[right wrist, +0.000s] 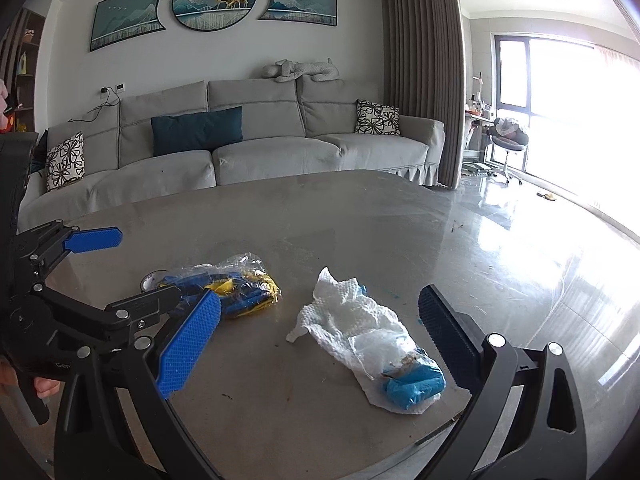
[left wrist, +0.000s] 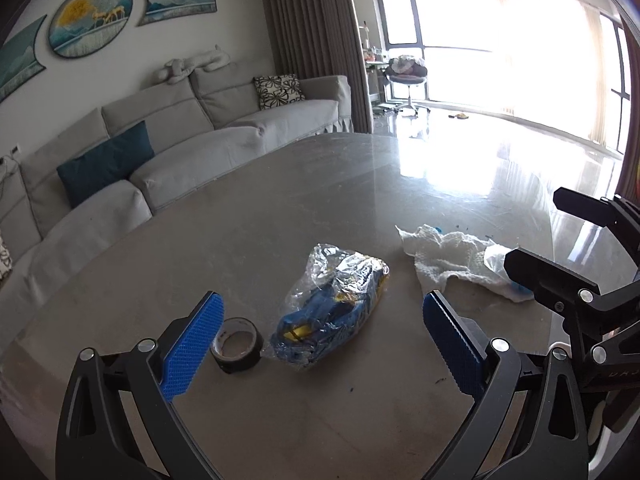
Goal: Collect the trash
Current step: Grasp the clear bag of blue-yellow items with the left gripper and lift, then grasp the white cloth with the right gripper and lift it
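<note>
1. The crumpled clear plastic bag holding blue and yellow pieces (left wrist: 334, 306) lies on the table straight ahead of my left gripper (left wrist: 320, 344), between and just beyond its blue fingertips, touching neither.
2. The crumpled white paper towel (right wrist: 352, 316) lies ahead of my right gripper (right wrist: 320, 340), between its two fingers. On its near end, close to the right finger, sit a scrap of clear plastic film (right wrist: 384, 350) and a blue lump (right wrist: 416, 386).
3. My left gripper is spread wide with nothing between its textured blue pads (left wrist: 192, 346).
4. My right gripper is likewise spread wide and holds nothing; its left pad (right wrist: 190, 344) overlaps the other gripper's black finger in the right wrist view.
5. A roll of black tape (left wrist: 236, 344) lies flat just inside my left gripper's left fingertip, beside the bag's near end; I cannot tell whether they touch.
6. All of it rests on a round grey stone-look table (left wrist: 280, 208), with small blue crumbs scattered near the towel.
7. Beyond the table's far edge stands a light grey sofa (right wrist: 248, 148) with a teal cushion (right wrist: 196, 130). To my right is glare from a large window (left wrist: 500, 40).
</note>
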A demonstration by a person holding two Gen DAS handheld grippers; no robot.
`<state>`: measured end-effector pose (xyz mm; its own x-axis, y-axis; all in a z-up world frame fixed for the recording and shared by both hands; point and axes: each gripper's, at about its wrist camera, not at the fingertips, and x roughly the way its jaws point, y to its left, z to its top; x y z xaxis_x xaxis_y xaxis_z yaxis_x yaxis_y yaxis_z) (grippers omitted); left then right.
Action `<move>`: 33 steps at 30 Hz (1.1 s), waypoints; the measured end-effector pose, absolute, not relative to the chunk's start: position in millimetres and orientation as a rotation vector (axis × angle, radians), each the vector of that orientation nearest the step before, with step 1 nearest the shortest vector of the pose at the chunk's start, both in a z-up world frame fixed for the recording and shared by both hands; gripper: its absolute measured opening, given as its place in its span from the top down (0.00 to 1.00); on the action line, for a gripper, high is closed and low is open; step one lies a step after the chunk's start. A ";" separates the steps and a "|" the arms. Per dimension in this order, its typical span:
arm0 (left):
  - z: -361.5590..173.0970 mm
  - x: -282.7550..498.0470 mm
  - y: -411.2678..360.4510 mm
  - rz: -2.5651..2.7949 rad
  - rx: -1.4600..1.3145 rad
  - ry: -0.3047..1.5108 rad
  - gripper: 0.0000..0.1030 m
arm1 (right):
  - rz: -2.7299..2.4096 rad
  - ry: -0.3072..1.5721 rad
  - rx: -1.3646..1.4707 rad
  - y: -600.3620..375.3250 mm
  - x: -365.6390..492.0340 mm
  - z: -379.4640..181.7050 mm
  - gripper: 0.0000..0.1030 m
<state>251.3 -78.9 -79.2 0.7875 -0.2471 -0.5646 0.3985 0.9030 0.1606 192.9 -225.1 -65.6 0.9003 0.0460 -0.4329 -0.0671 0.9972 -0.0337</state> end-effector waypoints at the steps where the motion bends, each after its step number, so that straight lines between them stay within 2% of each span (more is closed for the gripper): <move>1: -80.9 256.2 -78.1 -0.350 0.274 0.569 0.04 | 0.054 0.445 -0.061 -221.6 196.8 -67.1 0.04; 6: -94.2 280.2 -72.0 -0.380 0.244 0.611 0.04 | 0.046 0.467 -0.100 -211.9 212.5 -78.5 0.04; 18: -126.6 303.2 -102.5 -0.426 0.370 0.670 0.06 | 0.032 0.491 -0.067 -218.8 226.0 -86.8 0.04; 19: -130.9 302.9 -106.6 -0.425 0.396 0.681 0.14 | 0.031 0.496 -0.070 -219.8 226.1 -87.7 0.04; 20: -135.2 303.2 -110.1 -0.428 0.418 0.696 0.27 | 0.031 0.501 -0.073 -220.9 226.5 -88.7 0.04; 21: -140.4 304.3 -112.5 -0.416 0.434 0.709 0.29 | 0.029 0.504 -0.077 -221.5 226.1 -89.5 0.04; 25: -142.8 311.9 -108.3 -0.424 0.395 0.754 0.51 | 0.028 0.506 -0.078 -224.5 224.3 -90.2 0.04; 27: -142.8 313.7 -106.0 -0.436 0.378 0.769 0.71 | 0.029 0.500 -0.078 -225.1 222.2 -88.7 0.04; 29: -142.5 312.6 -106.5 -0.430 0.389 0.771 0.81 | 0.030 0.497 -0.074 -225.9 221.4 -88.0 0.04; 33: -131.3 301.0 -102.5 -0.405 0.378 0.734 0.84 | 0.036 0.489 -0.073 -225.7 219.4 -85.9 0.04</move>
<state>301.0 -102.5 -131.3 0.6728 -0.2207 -0.7062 0.4794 0.8570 0.1889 219.4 -225.7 -85.9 0.8821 0.0165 -0.4708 -0.0517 0.9967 -0.0619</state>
